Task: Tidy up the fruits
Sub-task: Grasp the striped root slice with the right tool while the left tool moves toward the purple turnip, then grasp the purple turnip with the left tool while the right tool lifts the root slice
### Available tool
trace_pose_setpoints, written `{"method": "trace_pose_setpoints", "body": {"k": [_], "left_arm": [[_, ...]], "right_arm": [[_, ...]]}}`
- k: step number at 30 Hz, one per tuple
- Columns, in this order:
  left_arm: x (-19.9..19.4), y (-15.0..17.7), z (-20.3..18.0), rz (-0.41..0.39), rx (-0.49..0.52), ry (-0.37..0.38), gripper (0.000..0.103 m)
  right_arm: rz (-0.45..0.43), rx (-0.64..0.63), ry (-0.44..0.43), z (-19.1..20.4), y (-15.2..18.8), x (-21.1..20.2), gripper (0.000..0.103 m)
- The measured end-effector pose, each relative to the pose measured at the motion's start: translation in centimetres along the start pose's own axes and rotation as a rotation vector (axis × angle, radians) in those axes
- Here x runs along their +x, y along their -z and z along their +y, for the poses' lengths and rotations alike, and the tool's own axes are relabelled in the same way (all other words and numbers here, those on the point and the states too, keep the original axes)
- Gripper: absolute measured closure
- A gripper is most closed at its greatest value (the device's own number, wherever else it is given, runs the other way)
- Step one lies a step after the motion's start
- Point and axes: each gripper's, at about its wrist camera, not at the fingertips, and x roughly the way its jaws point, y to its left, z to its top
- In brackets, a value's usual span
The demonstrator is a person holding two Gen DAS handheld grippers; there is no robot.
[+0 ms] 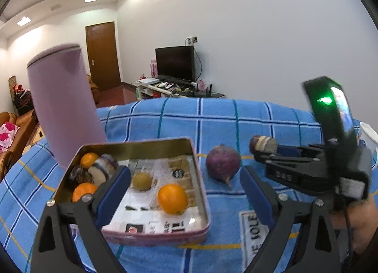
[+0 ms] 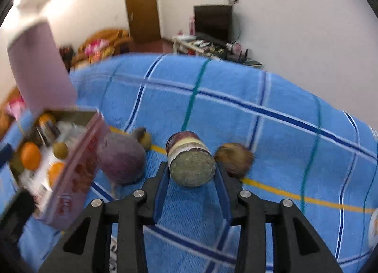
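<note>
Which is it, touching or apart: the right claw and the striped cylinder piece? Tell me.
Touching. In the right wrist view, the right claw is shut on the striped cylinder piece, with both blue pads pressed against its sides above the blue cloth.

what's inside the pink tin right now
The pink tin holds three oranges, a small brownish-green fruit and two sugarcane pieces on printed paper; the left gripper's finger hides part of it.
</note>
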Motion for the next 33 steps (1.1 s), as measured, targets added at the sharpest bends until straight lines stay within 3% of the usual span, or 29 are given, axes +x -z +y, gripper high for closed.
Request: {"method": "trace_pose_setpoints", "body": {"k": [7,12,16,19,21,27,30,33], "left_arm": [[3.1,-1.9,-5.4,0.061,0.11,-0.027,0.015],[7.8,-2.1,-8.9,0.18,0.169,-0.149,0.019],[10.6,-1.6,-9.6,0.276,0.13,-0.203,0.027],[12.2,-1.4,-9.8,0.323,0.108,-0.259,0.028],[12.9,-1.4,-9.5,0.352,0.057,-0.255,0.028],[14.0,-1.9,-9.1,0.36,0.019,-0.25,0.03],[13.9,-1.8,-8.7,0.342,0.045,-0.266,0.047],[13.5,-1.6,-8.4,0.331,0.068,-0.227,0.05]], "right_arm": [[-0.119,0.078,0.08,-3.0,1.7,-3.8,0.063],[-0.137,0.149,0.121,-5.2,3.0,-4.9,0.062],[-0.137,0.185,0.124,-6.5,2.9,-5.0,0.062],[-0.141,0.198,0.12,-6.9,2.8,-5.1,0.062],[-0.145,0.209,0.116,-7.1,2.9,-5.2,0.062],[-0.141,0.229,0.119,-7.5,2.8,-4.9,0.062],[-0.149,0.232,0.122,-7.4,3.1,-5.1,0.062],[-0.154,0.231,0.128,-7.0,3.3,-5.0,0.062]]}}
